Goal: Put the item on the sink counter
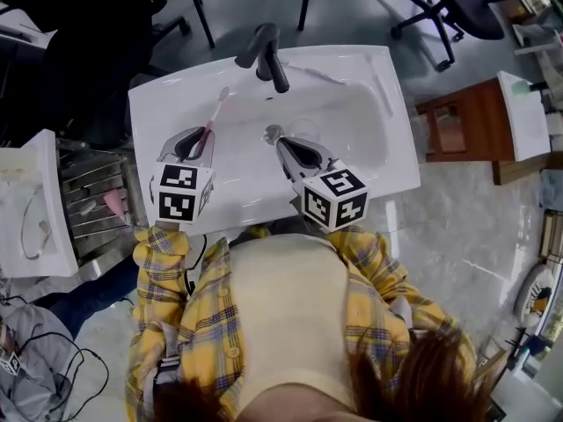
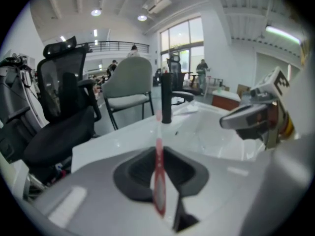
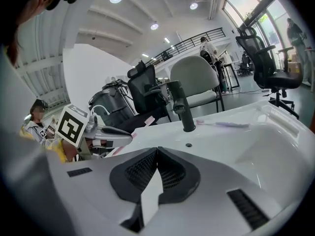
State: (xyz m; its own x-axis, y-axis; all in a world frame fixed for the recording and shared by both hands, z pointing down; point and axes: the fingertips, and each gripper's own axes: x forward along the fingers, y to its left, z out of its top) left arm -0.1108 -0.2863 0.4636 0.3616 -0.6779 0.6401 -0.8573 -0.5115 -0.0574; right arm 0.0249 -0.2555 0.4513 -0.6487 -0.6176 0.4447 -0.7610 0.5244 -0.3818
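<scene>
A pink toothbrush (image 1: 211,123) is pinched in my left gripper (image 1: 199,144), which is shut on its handle. The brush head points away toward the back left part of the white sink counter (image 1: 163,104). In the left gripper view the toothbrush (image 2: 158,132) stands between the jaws, in line with the black faucet (image 2: 166,97). My right gripper (image 1: 281,143) is shut with nothing in it and hovers over the basin near the drain (image 1: 274,132). A second, pale toothbrush (image 3: 224,124) lies on the counter behind the basin, right of the faucet (image 3: 182,109).
The black faucet (image 1: 268,55) rises at the sink's back middle. A metal rack (image 1: 92,202) holding a pink item stands left of the sink, with a white board (image 1: 26,209) beside it. A wooden cabinet (image 1: 462,130) is at the right, and office chairs (image 1: 444,7) stand behind.
</scene>
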